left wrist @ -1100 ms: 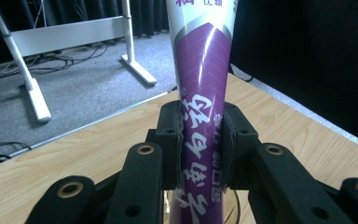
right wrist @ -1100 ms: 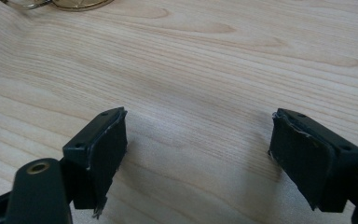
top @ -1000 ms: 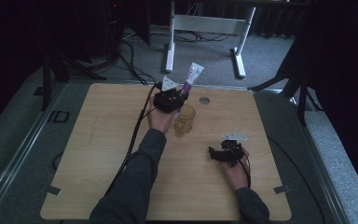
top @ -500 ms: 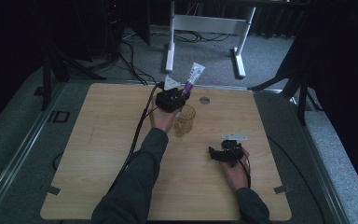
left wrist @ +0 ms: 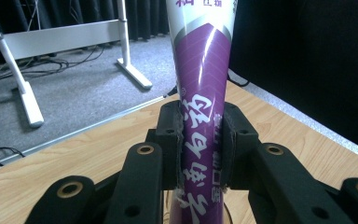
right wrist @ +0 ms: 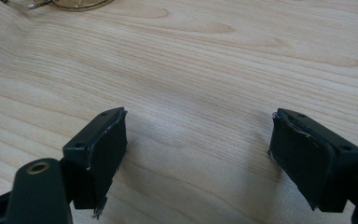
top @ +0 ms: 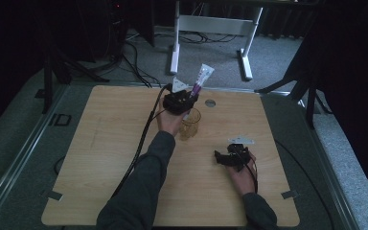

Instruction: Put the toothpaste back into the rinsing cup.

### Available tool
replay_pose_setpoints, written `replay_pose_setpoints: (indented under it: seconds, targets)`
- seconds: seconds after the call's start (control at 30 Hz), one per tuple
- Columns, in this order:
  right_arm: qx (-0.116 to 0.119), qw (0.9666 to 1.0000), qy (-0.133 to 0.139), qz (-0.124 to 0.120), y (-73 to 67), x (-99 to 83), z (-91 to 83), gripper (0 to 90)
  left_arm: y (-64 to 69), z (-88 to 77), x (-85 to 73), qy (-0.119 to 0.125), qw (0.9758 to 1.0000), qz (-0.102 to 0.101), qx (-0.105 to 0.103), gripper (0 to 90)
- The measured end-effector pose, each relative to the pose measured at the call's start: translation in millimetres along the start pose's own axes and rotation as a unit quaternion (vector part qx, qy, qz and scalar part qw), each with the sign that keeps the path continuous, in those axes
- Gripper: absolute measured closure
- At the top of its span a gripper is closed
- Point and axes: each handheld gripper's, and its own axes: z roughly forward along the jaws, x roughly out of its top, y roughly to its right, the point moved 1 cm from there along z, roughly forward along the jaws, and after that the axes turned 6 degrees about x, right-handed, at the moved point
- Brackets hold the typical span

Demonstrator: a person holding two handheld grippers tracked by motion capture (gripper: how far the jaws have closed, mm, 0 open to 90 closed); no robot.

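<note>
Between the jaws of the left gripper (top: pixel 186 99): one purple-and-white tube (left wrist: pixel 204 93), clamped at its lower part, upper end tilted up and away from the person, presumably gripped low so the bottom end can be steered. Directly below: an amber glass cup (top: pixel 190 123), upright on the wooden table (top: pixel 100 158), likely the tube's destination. Nearer the person: right gripper (right wrist: pixel 198 161), jaws spread wide, nothing between them, hovering low over bare tabletop, well apart, apparently idle. Beyond the cup: small round table insert (top: pixel 210 102).
</note>
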Motion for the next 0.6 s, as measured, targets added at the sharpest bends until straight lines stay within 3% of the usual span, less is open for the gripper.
replay_pose_setpoints:
  seconds: [0.6]
  targets:
    - [0.000, 1.0000, -0.001, 0.000, 0.0, 0.0, -0.1, 18.6, 1.6, 21.6, -4.5, -0.001, 1.0000, -0.006, 0.002, 72.3]
